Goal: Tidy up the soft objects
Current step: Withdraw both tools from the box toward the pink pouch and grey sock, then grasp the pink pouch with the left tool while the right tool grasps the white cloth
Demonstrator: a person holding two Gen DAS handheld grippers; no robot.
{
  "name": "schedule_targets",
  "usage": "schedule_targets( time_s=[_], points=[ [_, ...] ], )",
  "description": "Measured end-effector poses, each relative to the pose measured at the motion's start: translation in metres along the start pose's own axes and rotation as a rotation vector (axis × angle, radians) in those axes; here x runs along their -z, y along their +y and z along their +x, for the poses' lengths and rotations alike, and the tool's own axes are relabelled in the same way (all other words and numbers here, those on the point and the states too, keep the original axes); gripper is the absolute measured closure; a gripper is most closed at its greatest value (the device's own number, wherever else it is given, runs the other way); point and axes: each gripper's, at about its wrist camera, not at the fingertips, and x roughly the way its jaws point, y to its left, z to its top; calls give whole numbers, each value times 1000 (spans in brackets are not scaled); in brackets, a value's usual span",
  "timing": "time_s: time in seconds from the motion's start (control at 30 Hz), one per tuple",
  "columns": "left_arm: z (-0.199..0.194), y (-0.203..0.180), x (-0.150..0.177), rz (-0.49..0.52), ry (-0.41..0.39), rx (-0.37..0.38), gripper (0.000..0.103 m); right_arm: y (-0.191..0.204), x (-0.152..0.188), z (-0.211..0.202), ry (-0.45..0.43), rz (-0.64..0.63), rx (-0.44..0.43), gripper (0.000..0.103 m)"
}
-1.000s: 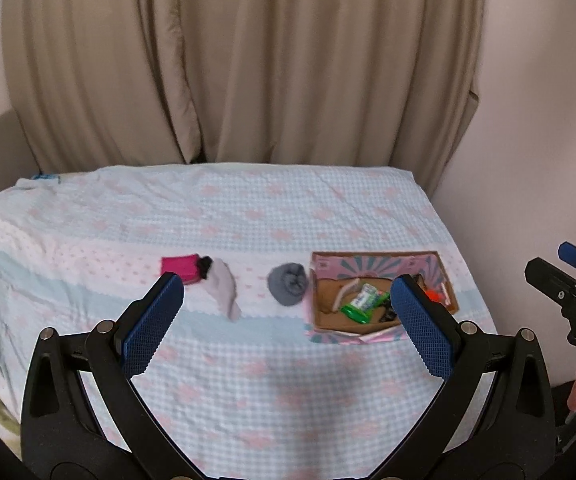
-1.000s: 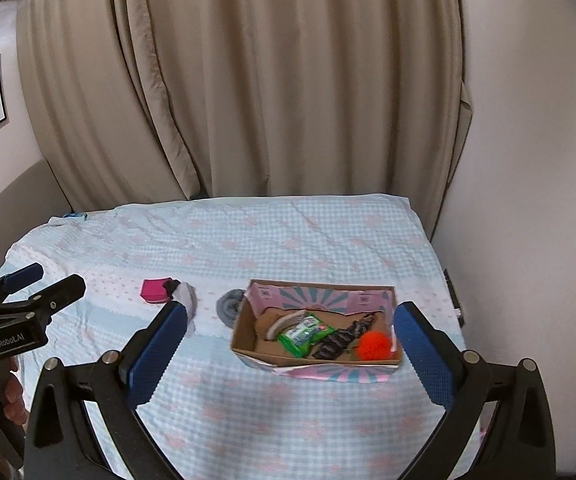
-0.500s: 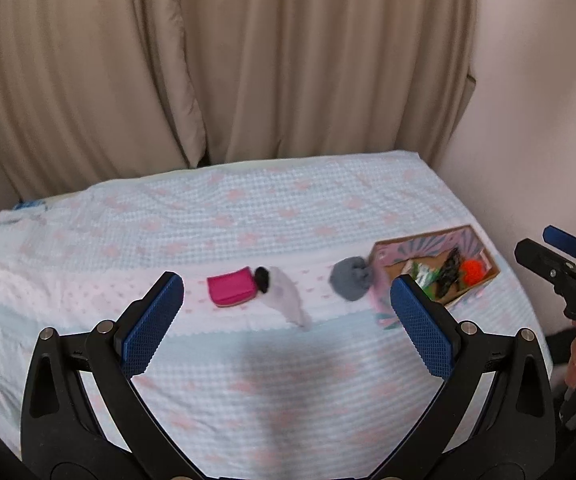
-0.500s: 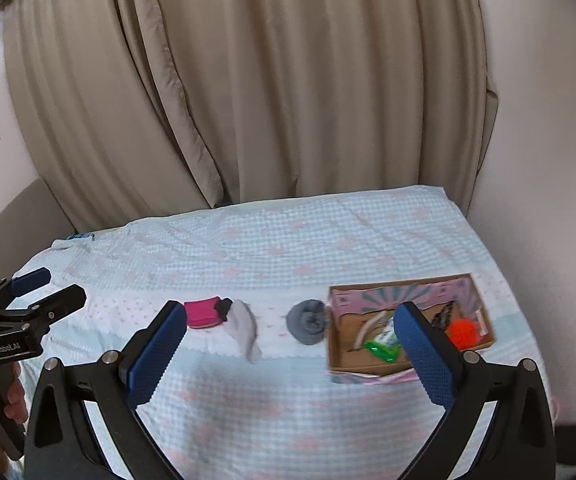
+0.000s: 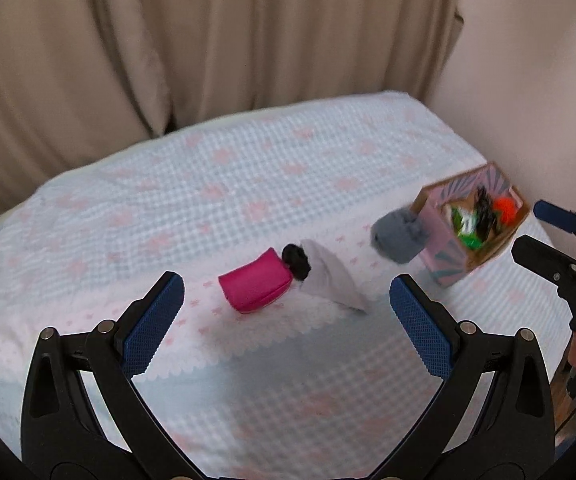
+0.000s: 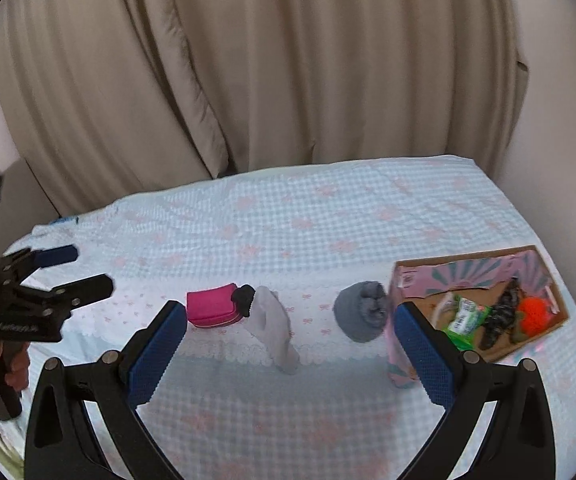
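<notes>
Both cameras have swung leftward since a second ago: the cardboard box [image 5: 472, 227] has slid from centre frame toward the right edge, and the loose items now sit between the fingers of each gripper. Left gripper [image 5: 285, 320] spread wide, holding nothing, hovering above the bedspread [image 5: 207, 184] with the pink pouch [image 5: 255, 286] roughly centred ahead. Right gripper [image 6: 290, 342] likewise released and empty. Lying in a row on the bedspread: pink pouch, a small black item [image 5: 296, 260] touching it, a pale grey sock [image 5: 334, 280] just beside, and a rolled dark grey sock [image 5: 399, 236] against the box's near wall. Box already holds a green packet [image 6: 466, 318], something dark, and an orange ball [image 6: 536, 314].

Risks, as judged: pouch, black item and pale sock lie touching, so a closing grip may catch two at once or drag a neighbour. Soft bedding could bunch into the fingers. Motion blur suggests fast travel; overshoot plausible.
</notes>
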Motion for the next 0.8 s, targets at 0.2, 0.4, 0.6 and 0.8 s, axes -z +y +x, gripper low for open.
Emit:
schedule_targets(
  time_s=[0.2,0.4,0.6,0.8],
  points=[
    [84,16,11,100,69,46,1,15,23,69,50,-14,-20,0],
    [165,30,26,167,133,111,1,25,48,142,114,-40,-26,0],
    [226,32,40,277,189,162,2,27,73,204,171,-72,-28,3],
    [263,34,45,321,224,183,4,22,89,247,222,-89,-33,12]
  ],
)
